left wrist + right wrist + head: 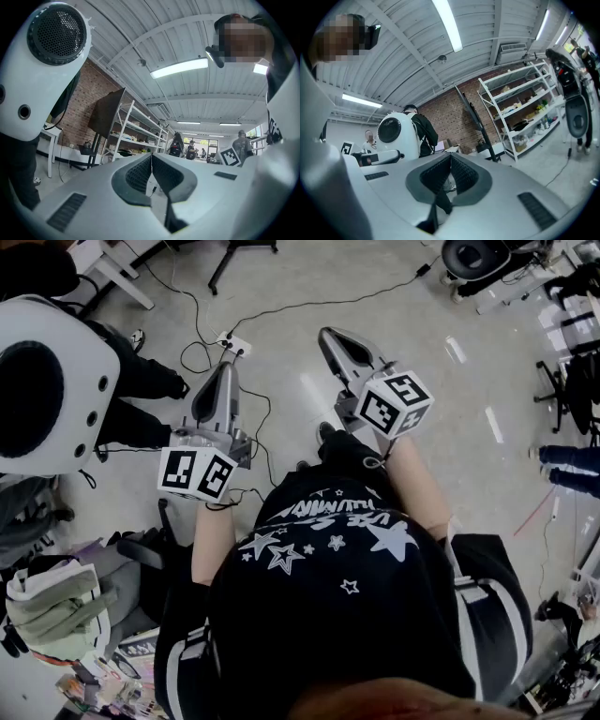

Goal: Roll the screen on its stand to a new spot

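Observation:
The screen (107,111) is a dark flat panel on a black stand (96,147), standing by the brick wall some way ahead and to the left in the left gripper view. The right gripper view shows the screen (469,111) nearly edge-on, on the stand (486,140). My left gripper (151,157) is shut with nothing between its jaws, and it is far from the screen. My right gripper (451,154) is also shut and empty. In the head view, the left gripper (225,369) and right gripper (327,335) are held out level over the floor.
A person wearing a rounded white pack (42,390) stands close at my left. A power strip (232,343) and cables lie on the floor ahead. Black stand legs (239,254) show at the top edge. White shelves (138,131) line the wall, and people stand further off.

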A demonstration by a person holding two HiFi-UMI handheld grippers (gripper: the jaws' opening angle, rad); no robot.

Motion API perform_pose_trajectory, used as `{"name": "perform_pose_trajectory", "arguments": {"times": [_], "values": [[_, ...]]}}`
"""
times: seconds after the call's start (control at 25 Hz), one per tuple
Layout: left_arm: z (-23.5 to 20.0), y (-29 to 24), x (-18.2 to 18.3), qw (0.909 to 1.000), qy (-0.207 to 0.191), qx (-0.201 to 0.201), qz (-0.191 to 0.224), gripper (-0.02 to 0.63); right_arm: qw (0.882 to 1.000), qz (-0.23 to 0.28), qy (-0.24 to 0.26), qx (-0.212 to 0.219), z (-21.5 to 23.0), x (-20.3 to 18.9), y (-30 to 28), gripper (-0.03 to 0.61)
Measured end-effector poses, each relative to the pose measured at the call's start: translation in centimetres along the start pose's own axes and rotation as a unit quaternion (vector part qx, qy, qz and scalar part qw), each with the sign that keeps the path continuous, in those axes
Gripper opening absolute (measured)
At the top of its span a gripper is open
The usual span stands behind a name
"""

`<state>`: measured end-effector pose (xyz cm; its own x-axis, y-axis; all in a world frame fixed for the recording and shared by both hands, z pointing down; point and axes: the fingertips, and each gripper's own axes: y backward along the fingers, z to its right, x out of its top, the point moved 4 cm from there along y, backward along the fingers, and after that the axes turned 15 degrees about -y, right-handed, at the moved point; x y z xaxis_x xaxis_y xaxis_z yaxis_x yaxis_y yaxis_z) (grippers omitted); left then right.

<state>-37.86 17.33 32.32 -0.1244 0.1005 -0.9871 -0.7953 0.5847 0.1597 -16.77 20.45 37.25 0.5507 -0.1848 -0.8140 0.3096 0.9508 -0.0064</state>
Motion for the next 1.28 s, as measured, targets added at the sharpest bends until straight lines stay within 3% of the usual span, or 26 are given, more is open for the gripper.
{"name": "perform_pose_trajectory", "arguments": {"times": [0.2,0.44,0.84,1.28], "values": [[0.1,-1.0,-0.9,0.9999,0.007,0.004,-0.009,0.011,1.000,-0.003,0.002,-0.008,2.2,0.0,-0.4,0.006],[-1.9,-4.8,-1.0,0.9994,-0.009,0.034,-0.003,0.011,1.000,-0.003,-0.012,0.012,5.9,2.0,-4.6,0.006],[-4.1,-15.5,-1.9,0.9984,-0.020,0.050,-0.018,0.012,0.999,-0.013,-0.002,0.045,13.2,8.8,-11.4,0.006],[-4.9,-26.0,-2.7,0.9940,-0.038,0.101,-0.017,0.012,0.995,-0.042,-0.022,0.088,21.5,15.2,-16.6,0.006]]}}
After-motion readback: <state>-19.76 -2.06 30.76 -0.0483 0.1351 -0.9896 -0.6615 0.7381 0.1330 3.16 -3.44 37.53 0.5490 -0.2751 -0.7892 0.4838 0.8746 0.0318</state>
